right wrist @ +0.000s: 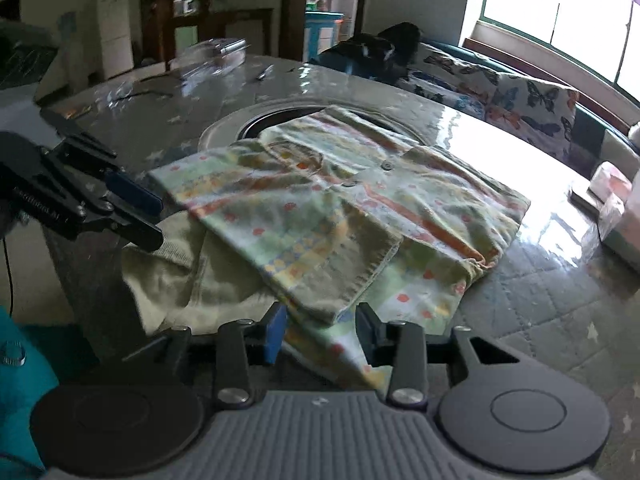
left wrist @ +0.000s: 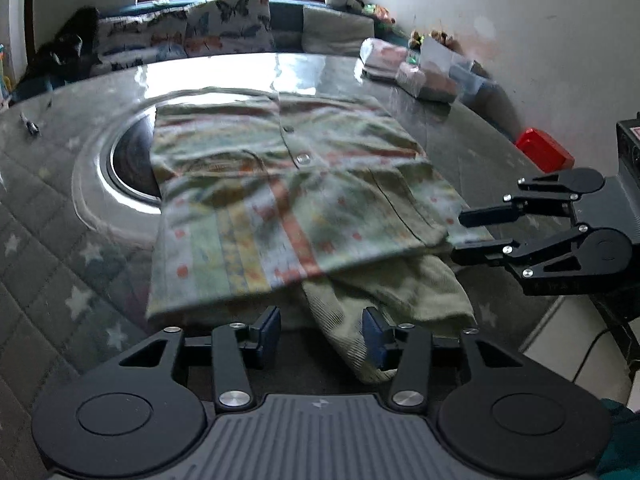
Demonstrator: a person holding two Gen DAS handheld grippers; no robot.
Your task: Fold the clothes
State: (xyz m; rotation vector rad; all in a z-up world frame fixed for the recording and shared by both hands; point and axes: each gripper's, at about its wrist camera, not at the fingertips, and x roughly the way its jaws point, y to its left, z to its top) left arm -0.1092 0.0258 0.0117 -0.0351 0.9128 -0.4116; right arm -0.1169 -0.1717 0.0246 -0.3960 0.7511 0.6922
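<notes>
A pale green patterned shirt (left wrist: 280,184) with buttons lies folded on the glass-topped table (left wrist: 48,184). A ribbed green sleeve (left wrist: 400,296) pokes out from under its near edge. My left gripper (left wrist: 322,332) stands open at that near edge; the sleeve's end lies between the jaws, against the right finger. From the right, my right gripper (left wrist: 458,236) is at the shirt's corner. In the right wrist view the shirt (right wrist: 360,200) has a folded corner lying between the parted jaws of the right gripper (right wrist: 320,332), pads apart from it. The left gripper (right wrist: 158,220) sits open over the ribbed sleeve (right wrist: 180,276).
A round metal-rimmed inset (left wrist: 116,168) in the table lies partly under the shirt. Wrapped packets (left wrist: 404,68) are stacked at the far right, with a red box (left wrist: 544,152) beyond the edge. Butterfly cushions (left wrist: 224,24) line a bench behind. A clear box (right wrist: 216,52) stands far left.
</notes>
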